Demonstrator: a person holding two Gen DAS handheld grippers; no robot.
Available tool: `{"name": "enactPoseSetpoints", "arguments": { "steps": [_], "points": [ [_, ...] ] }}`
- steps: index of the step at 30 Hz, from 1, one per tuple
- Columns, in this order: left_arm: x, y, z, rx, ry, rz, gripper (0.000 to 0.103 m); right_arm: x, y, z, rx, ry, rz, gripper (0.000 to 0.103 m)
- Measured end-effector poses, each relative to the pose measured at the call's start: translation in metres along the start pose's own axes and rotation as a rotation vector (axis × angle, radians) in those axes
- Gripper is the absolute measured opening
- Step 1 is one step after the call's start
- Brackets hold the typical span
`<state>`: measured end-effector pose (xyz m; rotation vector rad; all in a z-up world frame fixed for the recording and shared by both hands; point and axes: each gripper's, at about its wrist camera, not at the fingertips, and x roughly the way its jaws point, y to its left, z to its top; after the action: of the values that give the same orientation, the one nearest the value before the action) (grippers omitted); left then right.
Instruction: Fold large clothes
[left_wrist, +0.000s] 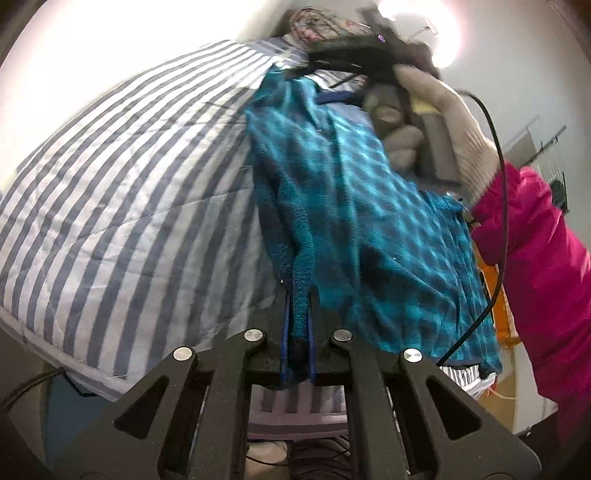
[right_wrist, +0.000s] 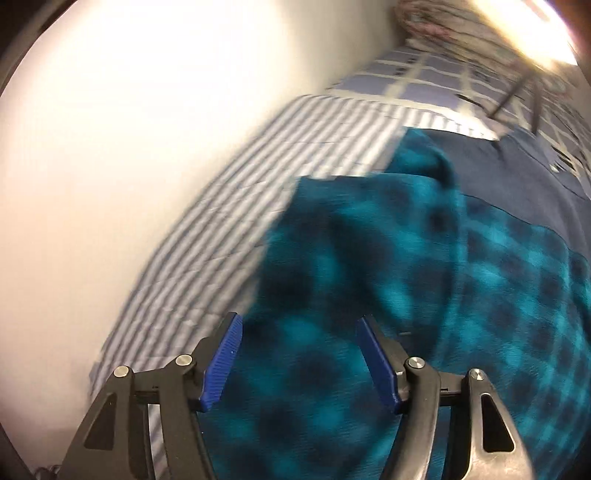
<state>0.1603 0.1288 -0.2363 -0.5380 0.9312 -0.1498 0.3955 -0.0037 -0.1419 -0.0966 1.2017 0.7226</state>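
A teal and dark checked fleece garment (left_wrist: 354, 206) lies stretched along a striped bed cover (left_wrist: 122, 192). My left gripper (left_wrist: 298, 295) is shut on a rolled edge of the garment, which runs up between its blue pads. In the left wrist view my right gripper (left_wrist: 295, 68) shows at the far end of the garment, held by a gloved hand (left_wrist: 447, 122). In the right wrist view my right gripper (right_wrist: 298, 325) stands open just above the checked garment (right_wrist: 388, 295), its blue pads (right_wrist: 221, 365) apart with no cloth pinched between them.
A white wall (right_wrist: 129, 147) runs along the bed's far side. A check-patterned pillow (right_wrist: 443, 81) and a flowery bundle (left_wrist: 325, 26) lie at the head. A pink sleeve (left_wrist: 543, 266) and a black cable (left_wrist: 498, 206) are at the right. Grey clothes (left_wrist: 399, 125) lie beside the garment.
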Motion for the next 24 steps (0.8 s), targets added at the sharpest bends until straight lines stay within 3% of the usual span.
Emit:
{"name": "enactPoseSetpoints", "arguments": {
  "steps": [6, 11, 13, 15, 16, 17, 20, 24],
  "points": [
    [0.005, -0.017, -0.002, 0.064, -0.005, 0.007, 0.005, 0.030, 0.047, -0.012, -0.068, 0.109, -0.090, 0.069],
    [0.012, -0.025, 0.000, 0.098, 0.003, 0.023, 0.005, 0.057, 0.064, -0.027, -0.129, 0.181, -0.185, 0.067],
    [0.015, -0.031, 0.000, 0.126, 0.007, 0.040, 0.005, 0.066, 0.062, -0.029, -0.148, 0.191, -0.231, 0.057],
    [0.017, -0.036, 0.000, 0.145, 0.011, 0.053, 0.005, 0.069, 0.057, -0.030, -0.151, 0.186, -0.262, 0.041],
    [0.018, -0.040, 0.001, 0.155, 0.013, 0.057, 0.005, 0.067, 0.054, -0.032, -0.148, 0.177, -0.269, 0.028],
    [0.019, -0.045, 0.001, 0.173, 0.016, 0.063, 0.005, 0.063, 0.049, -0.032, -0.137, 0.168, -0.261, 0.012],
    [0.020, -0.065, 0.002, 0.257, 0.015, 0.081, 0.005, 0.050, 0.014, -0.022, -0.048, 0.122, -0.164, 0.008],
    [0.023, -0.099, -0.002, 0.388, 0.003, 0.091, 0.005, 0.006, -0.034, -0.031, 0.096, -0.012, 0.027, 0.007]
  ]
}}
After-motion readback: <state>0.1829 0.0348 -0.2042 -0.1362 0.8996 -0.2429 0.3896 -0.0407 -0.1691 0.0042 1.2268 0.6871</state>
